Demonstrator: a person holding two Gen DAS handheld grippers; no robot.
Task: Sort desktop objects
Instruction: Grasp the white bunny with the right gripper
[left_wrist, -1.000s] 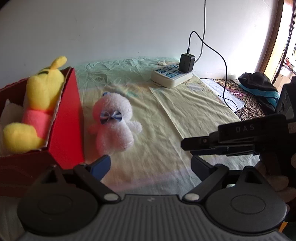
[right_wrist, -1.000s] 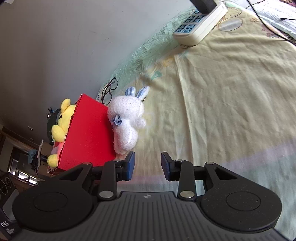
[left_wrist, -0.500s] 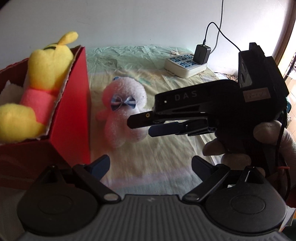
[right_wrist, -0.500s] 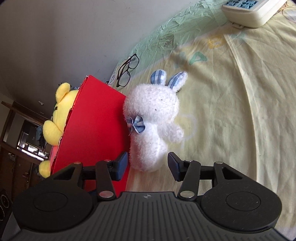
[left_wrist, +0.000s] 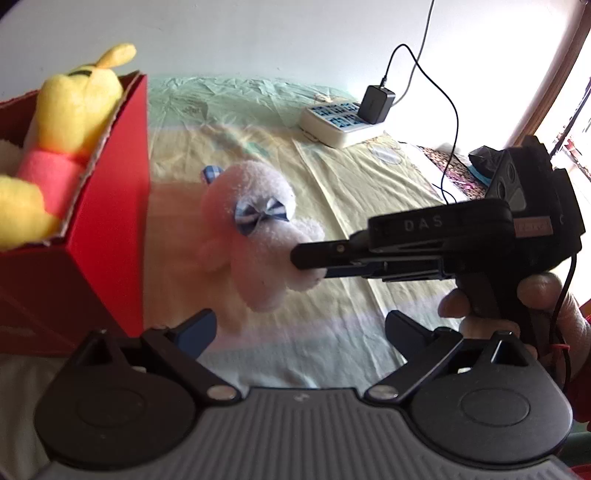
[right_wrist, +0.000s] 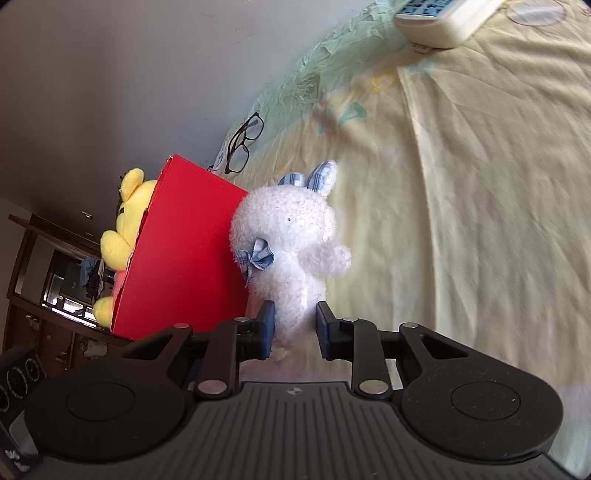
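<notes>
A white plush rabbit with a blue bow and checked ears lies on the yellow cloth beside a red box. My right gripper has its jaws around the rabbit's lower body and is closed on it; it shows in the left wrist view reaching in from the right. The rabbit seems slightly lifted there. A yellow plush bear in a pink shirt lies in the red box. My left gripper is open and empty, in front of the rabbit.
A white power strip with a black charger and cable sits at the back right. Black-framed glasses lie behind the red box. Dark cloth lies at the far right edge.
My right gripper has moved forward onto the rabbit and its jaws have closed around the lower body. The rabbit has shifted slightly. The left gripper has stayed open.
</notes>
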